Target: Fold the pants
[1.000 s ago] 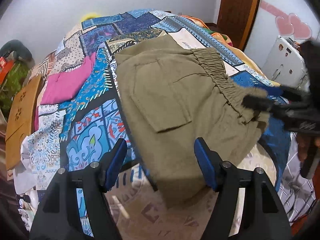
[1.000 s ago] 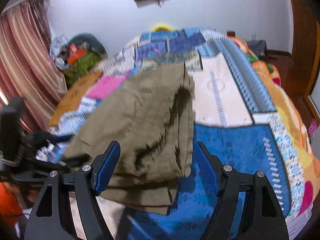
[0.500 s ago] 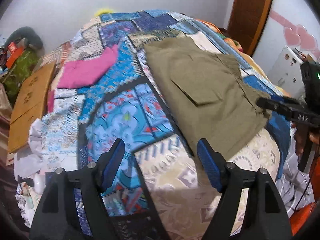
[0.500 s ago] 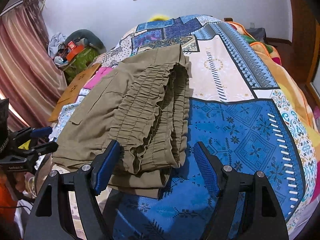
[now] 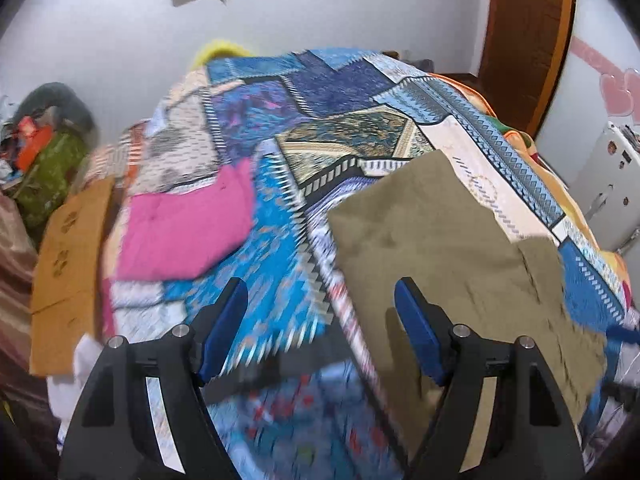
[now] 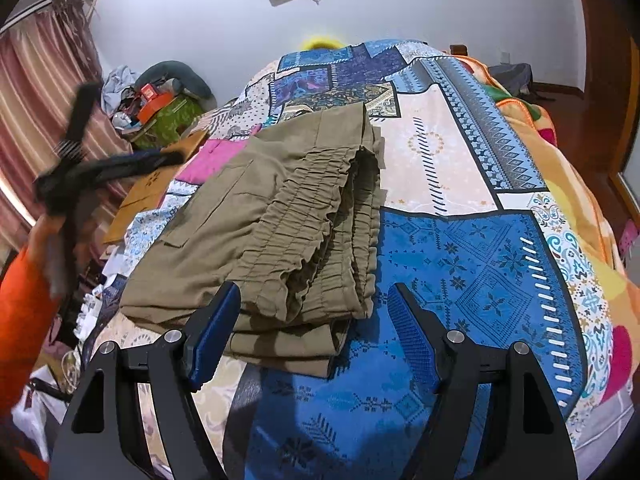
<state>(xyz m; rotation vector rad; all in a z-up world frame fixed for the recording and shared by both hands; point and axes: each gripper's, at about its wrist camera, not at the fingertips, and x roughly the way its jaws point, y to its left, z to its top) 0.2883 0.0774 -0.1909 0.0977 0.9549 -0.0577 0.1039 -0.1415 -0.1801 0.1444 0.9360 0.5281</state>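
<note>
The olive-green pants point(image 6: 280, 216) lie folded in a thick stack on the patchwork bedspread point(image 6: 472, 264), elastic waistband facing my right gripper. In the left wrist view the pants point(image 5: 452, 248) lie flat to the right. My right gripper point(image 6: 312, 328) is open and empty, just short of the stack's near edge. My left gripper point(image 5: 320, 320) is open and empty, above the bedspread point(image 5: 264, 248) to the left of the pants. It also shows blurred at the far left of the right wrist view point(image 6: 100, 168).
A pink garment point(image 5: 184, 232) lies on the bed to the left of the pants. A brown cardboard piece point(image 5: 68, 264) leans at the bed's left edge. Cluttered bags point(image 6: 160, 100) stand by the curtain. A white appliance point(image 5: 604, 184) and a wooden door point(image 5: 524, 40) are at the right.
Both grippers let go of the pants, which now lie folded on the bed. My left gripper has drawn back and swung to the left; its view is blurred with motion.
</note>
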